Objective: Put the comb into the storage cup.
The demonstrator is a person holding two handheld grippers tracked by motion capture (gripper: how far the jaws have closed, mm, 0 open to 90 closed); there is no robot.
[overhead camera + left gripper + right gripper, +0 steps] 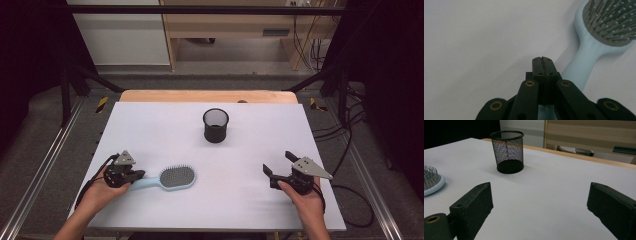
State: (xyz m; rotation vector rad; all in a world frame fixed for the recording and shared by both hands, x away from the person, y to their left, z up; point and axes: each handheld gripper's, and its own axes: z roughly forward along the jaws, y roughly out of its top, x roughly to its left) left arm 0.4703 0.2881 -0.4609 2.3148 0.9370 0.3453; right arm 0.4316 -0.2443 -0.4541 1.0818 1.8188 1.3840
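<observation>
1. Your left gripper (134, 175) has its jaws pressed together at the handle of the pale blue plastic paddle hairbrush (170, 178). In the left gripper view the pads meet flush above the handle (579, 72); whether they pinch it I cannot tell.
2. Your right gripper (274, 169) rests near the table's right edge, jaws spread wide and empty, facing the middle; I judge it parked in reserve.
3. The hairbrush lies flat, bristles up, near the front edge of the white table (150, 125), left of centre, its handle toward your left hand, which suits a handle grip.
4. The black wire-mesh cup (216, 125) stands upright toward the back edge, well apart from both grippers, a probable destination.
</observation>
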